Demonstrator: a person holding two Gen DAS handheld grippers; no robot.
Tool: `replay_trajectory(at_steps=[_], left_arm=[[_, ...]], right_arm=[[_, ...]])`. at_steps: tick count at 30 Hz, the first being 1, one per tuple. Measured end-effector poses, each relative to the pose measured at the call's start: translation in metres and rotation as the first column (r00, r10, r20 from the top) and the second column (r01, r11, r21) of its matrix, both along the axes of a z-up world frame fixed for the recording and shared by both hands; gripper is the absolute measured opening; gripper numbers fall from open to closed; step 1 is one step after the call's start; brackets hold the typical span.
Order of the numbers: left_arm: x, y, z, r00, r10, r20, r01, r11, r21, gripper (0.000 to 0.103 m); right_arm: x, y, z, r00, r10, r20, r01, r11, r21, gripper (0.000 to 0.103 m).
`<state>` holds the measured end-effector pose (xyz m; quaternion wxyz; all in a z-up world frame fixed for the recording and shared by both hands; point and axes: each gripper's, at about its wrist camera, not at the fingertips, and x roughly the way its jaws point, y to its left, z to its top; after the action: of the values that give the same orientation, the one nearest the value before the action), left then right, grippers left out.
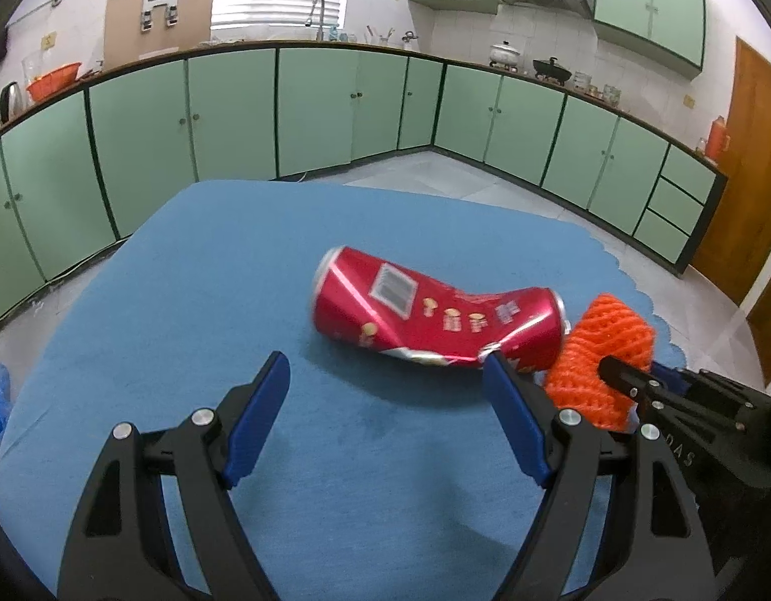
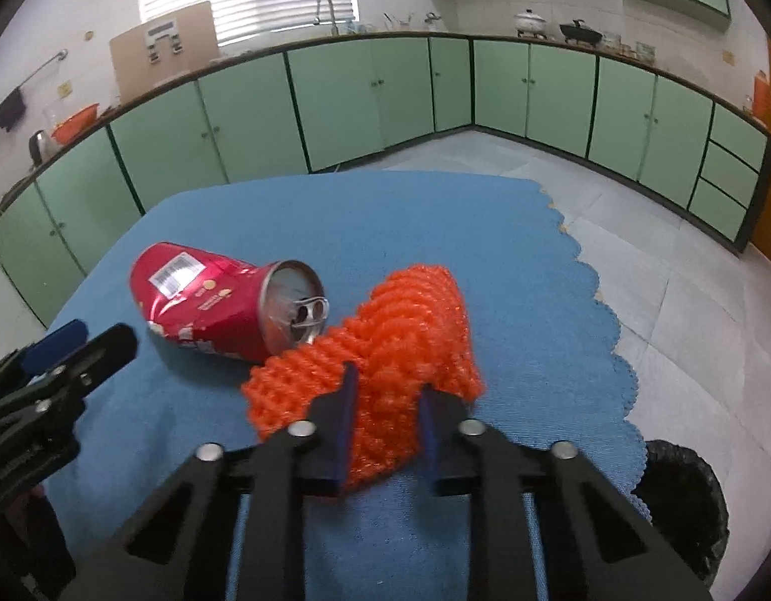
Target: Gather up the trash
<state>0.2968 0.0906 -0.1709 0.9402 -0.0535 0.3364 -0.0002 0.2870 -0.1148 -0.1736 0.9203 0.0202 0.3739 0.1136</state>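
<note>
— Trash on the blue-clothed surface (image 1: 185, 300) comes to two pieces: a dented red can (image 1: 435, 315) lying on its side and an orange foam net (image 2: 395, 350).

— Where does each sit against the claws?

— The can lies just ahead of the left claw (image 1: 385, 375), beyond its blue fingertips (image 1: 277, 368) and a little toward the right-hand one. From the right wrist view its open top with the pull tab faces the right claw (image 2: 385, 390), ahead of it and to the left.

— And the net?

— It is between the right claw's fingers, bulging out ahead of them and sideways to the left. Its far end touches or nearly touches the can's top.

— How do the claws stand?

— The left one is spread wide with nothing between its fingers, which hover above the cloth. The right one is drawn in narrow, its pads pressing the net from both sides, so it has hold of it.

— Anything else close by?

— A black-lined bin (image 2: 686, 501) stands on the floor to the right of the right claw, below the cloth's scalloped edge. Green cabinets (image 1: 310, 110) run along the walls beyond the surface.
</note>
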Motion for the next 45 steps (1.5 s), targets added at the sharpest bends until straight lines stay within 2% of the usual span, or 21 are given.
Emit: replay_trajectory(at_steps=[8,12,20,24,31,39,45], left_arm=[[0.012,-0.03,0.004,0.998,-0.061,0.014,0.061,0.998,-0.001,0.077],[0.02,-0.049,0.004,0.996,-0.088,0.016,0.088,0.996,0.004,0.077],[0.037,-0.075,0.002,0.995,-0.103,0.017,0.102,0.994,0.024,0.077],[0.048,-0.079,-0.004,0.997,-0.08,-0.011,0.081,0.996,0.042,0.077],[0.045,-0.062,-0.013,0.998,-0.041,-0.056,0.043,0.998,0.034,0.077],[0.022,-0.024,-0.014,0.996,0.029,-0.083,-0.026,0.999,0.029,0.077],[-0.004,0.016,-0.02,0.987,0.115,-0.111,-0.106,0.991,0.083,0.077]], right_arm=[[-0.007,-0.026,0.012,0.999,-0.033,0.02,0.032,0.998,0.062,0.013],[-0.008,-0.037,0.018,0.999,-0.042,0.031,0.041,0.998,0.057,0.013],[-0.005,-0.049,0.017,0.998,-0.053,0.034,0.05,0.996,0.075,0.013],[-0.006,-0.052,0.016,0.998,-0.057,0.037,0.054,0.995,0.083,0.013],[-0.006,-0.05,0.013,0.998,-0.056,0.03,0.054,0.995,0.086,0.013],[-0.005,-0.046,0.012,0.999,-0.045,0.027,0.042,0.996,0.077,0.013],[-0.004,-0.045,0.011,0.999,-0.034,0.025,0.032,0.997,0.067,0.013]])
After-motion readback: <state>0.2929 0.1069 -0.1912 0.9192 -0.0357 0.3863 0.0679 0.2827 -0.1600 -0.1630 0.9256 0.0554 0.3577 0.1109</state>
